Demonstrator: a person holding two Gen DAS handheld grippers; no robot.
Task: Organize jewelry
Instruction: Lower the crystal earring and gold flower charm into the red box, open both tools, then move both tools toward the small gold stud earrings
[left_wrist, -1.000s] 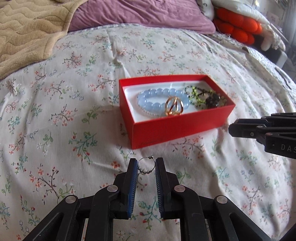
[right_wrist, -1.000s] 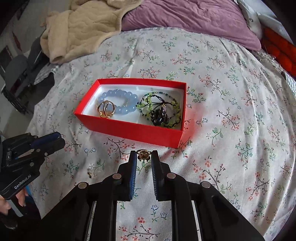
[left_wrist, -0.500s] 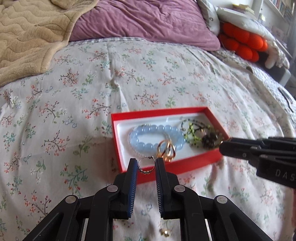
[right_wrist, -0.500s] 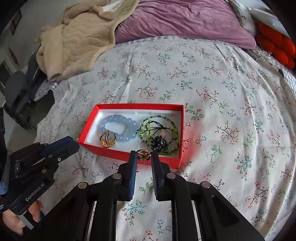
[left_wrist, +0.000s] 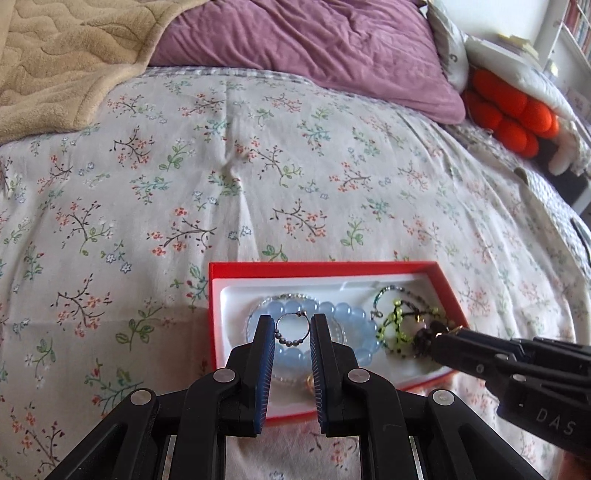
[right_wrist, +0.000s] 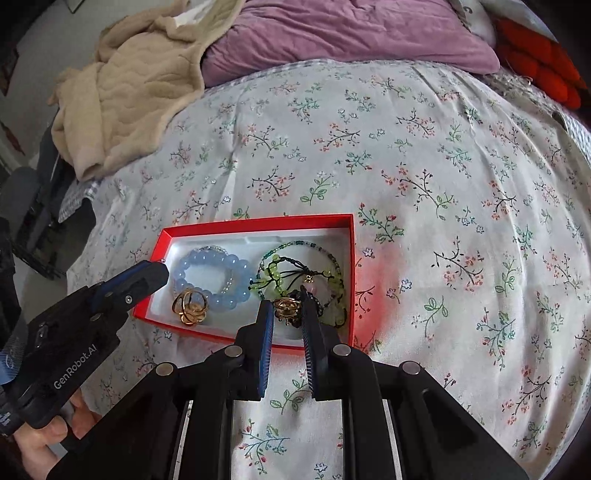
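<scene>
A red box (left_wrist: 325, 266) with a white lining lies on the floral bedspread; it also shows in the right wrist view (right_wrist: 258, 222). Inside lie a pale blue bead bracelet (right_wrist: 214, 275), a gold ring (right_wrist: 189, 306) and green and dark beaded bracelets (right_wrist: 306, 266). My left gripper (left_wrist: 293, 326) is shut on a small silver beaded ring (left_wrist: 292, 329), held above the blue bracelet (left_wrist: 351, 314). My right gripper (right_wrist: 288, 308) is shut on a gold ring (right_wrist: 287, 307), held above the box's right half over the dark beads.
A beige blanket (right_wrist: 129, 85) and a purple pillow (right_wrist: 351, 33) lie at the head of the bed. Orange cushions (left_wrist: 513, 114) sit at the far right. The bed's left edge drops to a dark chair (right_wrist: 33, 206).
Both grippers have moved forward from in front of the box to above its inside, each still holding its ring. The box now appears nearer and lower in both views.
</scene>
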